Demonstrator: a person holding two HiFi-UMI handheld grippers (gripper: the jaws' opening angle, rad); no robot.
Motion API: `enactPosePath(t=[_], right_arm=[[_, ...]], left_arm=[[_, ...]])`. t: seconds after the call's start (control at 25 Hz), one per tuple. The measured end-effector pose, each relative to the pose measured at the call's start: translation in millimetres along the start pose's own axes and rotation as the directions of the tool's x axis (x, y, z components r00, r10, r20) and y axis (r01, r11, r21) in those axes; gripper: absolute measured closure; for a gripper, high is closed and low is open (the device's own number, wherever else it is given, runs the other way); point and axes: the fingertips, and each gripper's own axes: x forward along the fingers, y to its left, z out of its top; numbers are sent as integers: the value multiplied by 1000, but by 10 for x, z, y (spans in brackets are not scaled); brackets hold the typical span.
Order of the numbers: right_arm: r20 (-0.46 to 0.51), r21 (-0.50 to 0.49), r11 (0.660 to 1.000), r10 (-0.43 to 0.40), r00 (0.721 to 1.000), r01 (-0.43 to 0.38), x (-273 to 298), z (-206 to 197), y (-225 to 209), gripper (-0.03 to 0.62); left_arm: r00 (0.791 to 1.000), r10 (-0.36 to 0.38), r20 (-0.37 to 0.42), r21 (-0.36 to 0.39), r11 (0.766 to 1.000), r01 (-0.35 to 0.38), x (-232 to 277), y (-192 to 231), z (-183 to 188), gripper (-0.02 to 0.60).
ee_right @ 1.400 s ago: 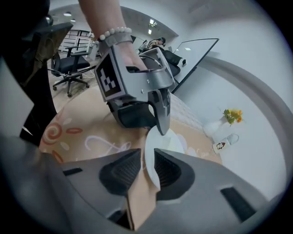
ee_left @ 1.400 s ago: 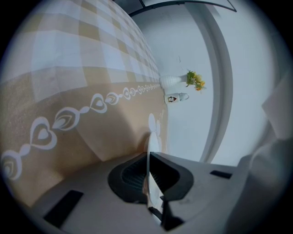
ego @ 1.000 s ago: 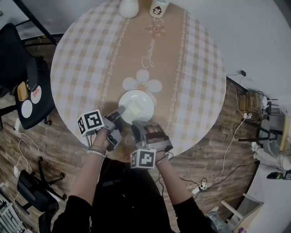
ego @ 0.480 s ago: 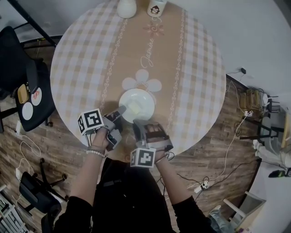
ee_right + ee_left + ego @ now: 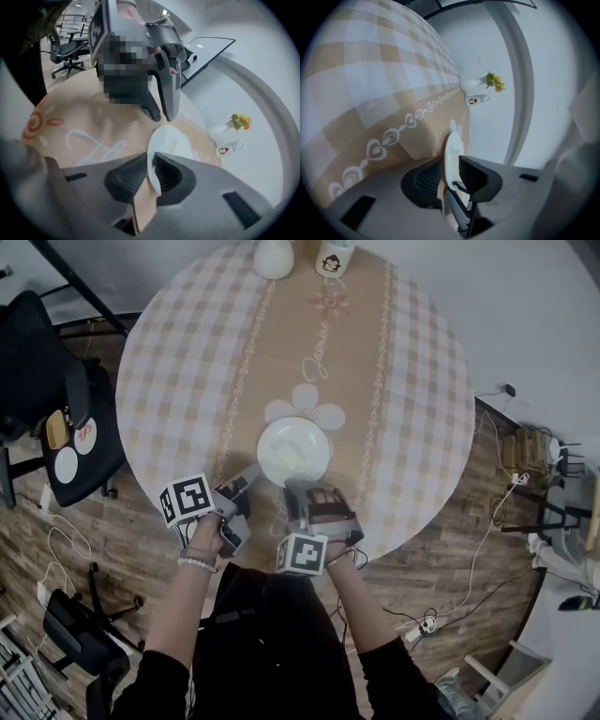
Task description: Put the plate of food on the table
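White plate [image 5: 293, 452]: centre of the head view, on or just over the checked table [image 5: 187, 362]; I cannot tell which.
Food [image 5: 286, 457]: pale piece lying on it.
Left claw [image 5: 251, 470]: pinched on the plate's lower-left rim.
Right claw [image 5: 301, 489]: pinched on the lower rim.
Risk: if one claw lets go first, the plate likely tips and the food slides off.
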Motion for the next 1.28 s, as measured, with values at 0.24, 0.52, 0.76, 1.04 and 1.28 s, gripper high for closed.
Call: enactPosePath(t=[0.24,0.52,0.76,1.04,1.28], right_arm=[[2,57,998,38,999,-38,46,-3,27,565],[78,266,958,93,993,-111,23,-34,-55,482],[201,410,903,44,979,-125,-213,79,-183,515],[216,577,816,-143,966,-9,-661,44,-533,592],[281,805,589,-274,920,-71,-1077,19,-853,593]], left_arm=[[999,-18,43,31,999,16,-190,37,58,536],[994,-16,111,163,987,-2,-279,-71,126,572],[989,-38,140,299,954,-6,-343,-257,154,580],[977,-71,199,513,858,-43,-500,-700,221,580],[964,-138,229,702,709,-66,-670,-1289,161,580]])
